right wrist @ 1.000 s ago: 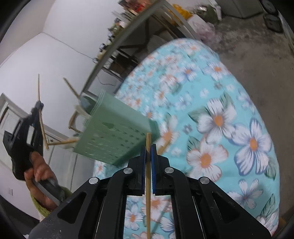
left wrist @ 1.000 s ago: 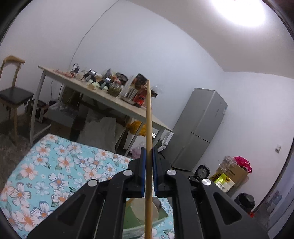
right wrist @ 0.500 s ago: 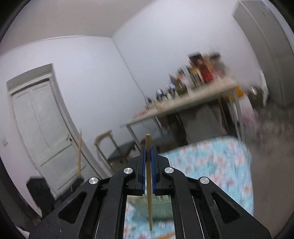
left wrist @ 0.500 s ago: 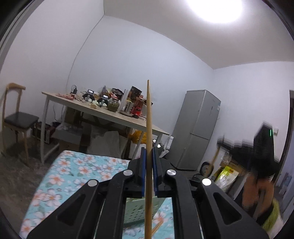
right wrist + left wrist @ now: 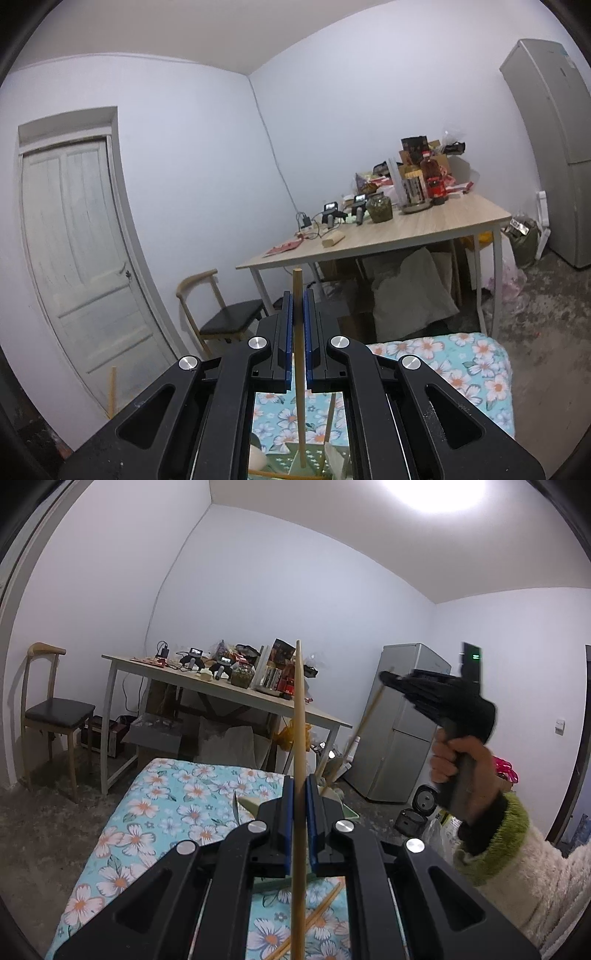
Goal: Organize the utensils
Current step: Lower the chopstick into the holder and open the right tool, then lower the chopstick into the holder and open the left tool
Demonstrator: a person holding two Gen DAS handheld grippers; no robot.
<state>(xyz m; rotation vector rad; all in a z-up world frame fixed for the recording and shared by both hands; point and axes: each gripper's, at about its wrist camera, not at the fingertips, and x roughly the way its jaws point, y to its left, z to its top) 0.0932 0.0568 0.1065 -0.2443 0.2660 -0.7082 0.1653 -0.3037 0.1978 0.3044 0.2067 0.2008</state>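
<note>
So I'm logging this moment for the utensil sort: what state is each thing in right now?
left gripper: shut on a chopstick, held upright.
right gripper: shut on a second chopstick, upright, tip down toward the green holder.
loose chopsticks: lying flat on the floral cloth.
white door: closed.
fridge: doors closed.

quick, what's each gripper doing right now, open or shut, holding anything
Left gripper: closed on a wooden chopstick that stands upright between its fingers.
Right gripper: closed on another wooden chopstick, also upright.
</note>
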